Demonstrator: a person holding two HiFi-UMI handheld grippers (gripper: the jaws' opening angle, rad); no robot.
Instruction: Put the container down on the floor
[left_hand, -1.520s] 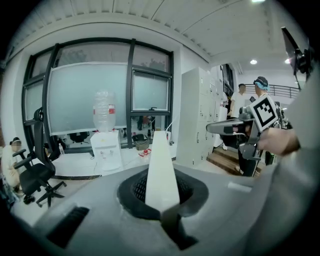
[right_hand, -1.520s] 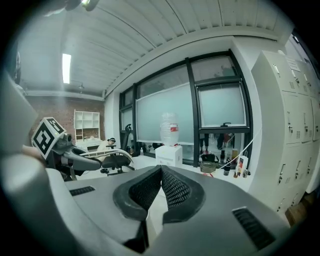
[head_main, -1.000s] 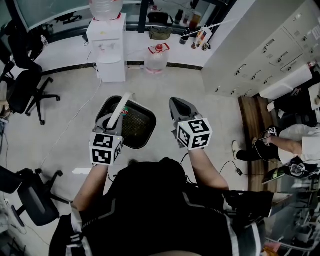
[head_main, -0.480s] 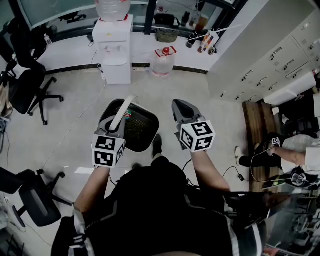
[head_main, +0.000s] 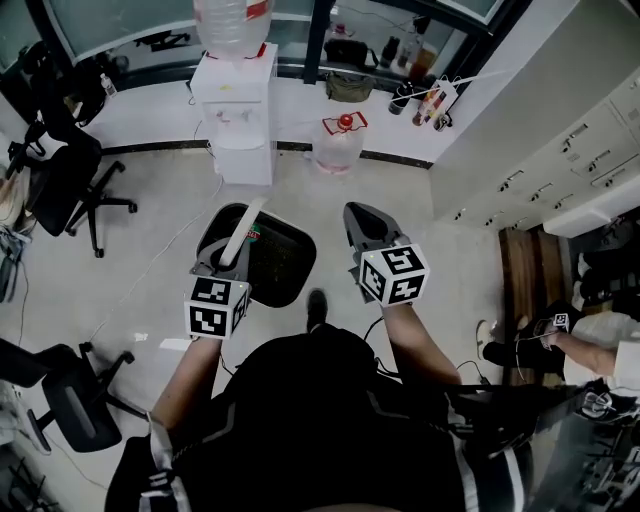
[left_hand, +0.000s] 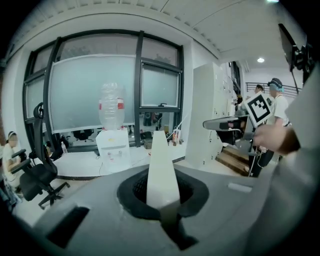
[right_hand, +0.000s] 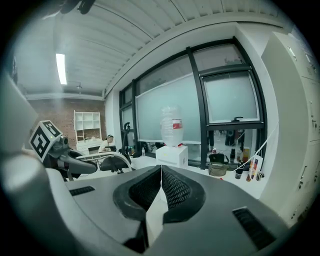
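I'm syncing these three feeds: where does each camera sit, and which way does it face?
Head view: on the person's head, facing steeply down at the floor; shows torso, forearms, left gripper shut on the container's white handle, right gripper.
Left gripper view: on the left gripper, facing along its jaws toward the windows; the right gripper shows at right.
Right gripper view: on the right gripper, facing likewise, jaws together; the left gripper shows at left.
Shared: both gripper views show the water dispenser.

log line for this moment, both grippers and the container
left gripper: shut on container handle | right gripper: shut, empty | container: held, not released
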